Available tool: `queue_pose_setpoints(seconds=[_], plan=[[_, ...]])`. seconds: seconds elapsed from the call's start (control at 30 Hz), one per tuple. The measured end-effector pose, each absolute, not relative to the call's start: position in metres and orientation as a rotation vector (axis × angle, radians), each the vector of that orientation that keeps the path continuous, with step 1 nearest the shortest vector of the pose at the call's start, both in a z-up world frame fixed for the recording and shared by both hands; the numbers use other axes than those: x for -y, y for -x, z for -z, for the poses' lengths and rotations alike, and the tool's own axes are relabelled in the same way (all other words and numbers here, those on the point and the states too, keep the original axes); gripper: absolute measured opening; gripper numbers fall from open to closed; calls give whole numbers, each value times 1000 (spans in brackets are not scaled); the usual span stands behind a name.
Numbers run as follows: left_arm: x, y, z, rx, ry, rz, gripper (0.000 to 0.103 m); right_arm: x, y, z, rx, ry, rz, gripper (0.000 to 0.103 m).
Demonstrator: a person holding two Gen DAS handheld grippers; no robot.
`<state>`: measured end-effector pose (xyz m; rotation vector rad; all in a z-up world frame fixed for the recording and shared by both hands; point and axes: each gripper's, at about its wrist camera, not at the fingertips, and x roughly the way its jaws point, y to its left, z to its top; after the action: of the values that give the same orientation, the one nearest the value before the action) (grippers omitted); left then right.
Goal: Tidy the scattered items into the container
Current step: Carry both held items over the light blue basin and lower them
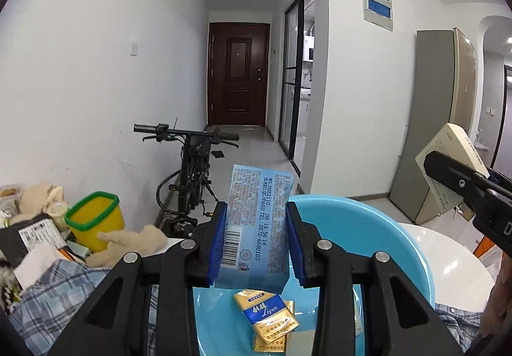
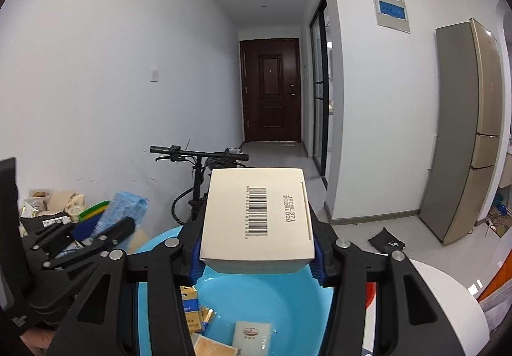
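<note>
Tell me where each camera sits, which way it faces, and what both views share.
Left wrist: on the left gripper, facing the hallway door over the blue basin; its fingers clamp a blue packet; right gripper at right.
Right wrist: on the right gripper, facing likewise; clamps a beige box; left gripper at left.
Shared: basin, bicycle, door, fridge.

Left wrist view: close above blue basin (image 1: 368, 228), facing far hallway door (image 1: 238, 74). Right wrist view: same, from further right. Shared: basin, door, bicycle (image 2: 198, 177).
</note>
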<state>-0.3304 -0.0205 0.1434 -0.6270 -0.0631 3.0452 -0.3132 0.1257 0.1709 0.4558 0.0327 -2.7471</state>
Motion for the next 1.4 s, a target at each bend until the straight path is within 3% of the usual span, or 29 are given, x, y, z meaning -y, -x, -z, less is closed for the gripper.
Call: queue_pose_setpoints(seconds=[0.23, 0.6, 0.73, 0.83, 0.97, 1.1, 1.4], plan=[[8, 321, -152, -20, 604, -3044, 37, -136, 314, -179, 9, -457, 2754, 50], [6, 319, -174, 5, 656, -3036, 37, -139, 322, -203, -60, -507, 2725, 49], [-15, 334, -173, -212, 914, -3040, 37, -132, 342, -202, -106, -731, 2658, 49], [-14, 345, -173, -87, 1111, -2979, 37, -128, 362, -195, -164, -983, 2662, 49], [-9, 358, -168, 100, 1387, -2854, 37, -135, 381, -187, -15, -1193, 2518, 49], [-10, 363, -163, 99, 1479, -2736, 37, -131, 389, -181, -128, -1286, 2501, 49], [0, 371, -151, 138, 1477, -2759, 37, -126, 387, -159, -87, -1313, 2446, 49]])
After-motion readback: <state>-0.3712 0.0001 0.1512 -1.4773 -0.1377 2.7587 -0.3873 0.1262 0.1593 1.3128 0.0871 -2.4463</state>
